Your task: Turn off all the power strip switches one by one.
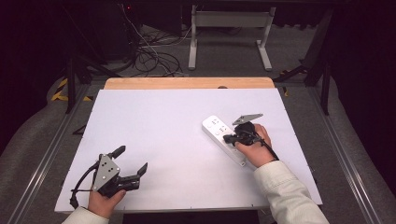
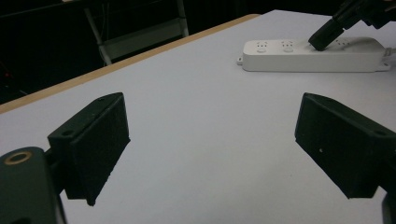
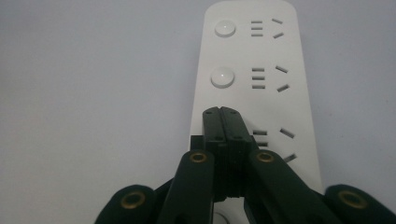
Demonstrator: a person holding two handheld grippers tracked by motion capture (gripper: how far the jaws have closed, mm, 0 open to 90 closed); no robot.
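I see a white surface with a bare wooden strip along its far edge, at the top of the high view. One thing lies directly on it: a white power strip, flat and set at a slant, right of centre in the frame, with round buttons beside its sockets.

You have one white power strip on one white table. In the right gripper view the strip shows two round buttons, the far one and the near one, and three socket groups you can count beside them; more of the strip lies hidden under the jaws. You hold two grippers, one per hand: the left gripper and the right gripper. Each has two black jaws. Two hands, the left hand and the right hand.
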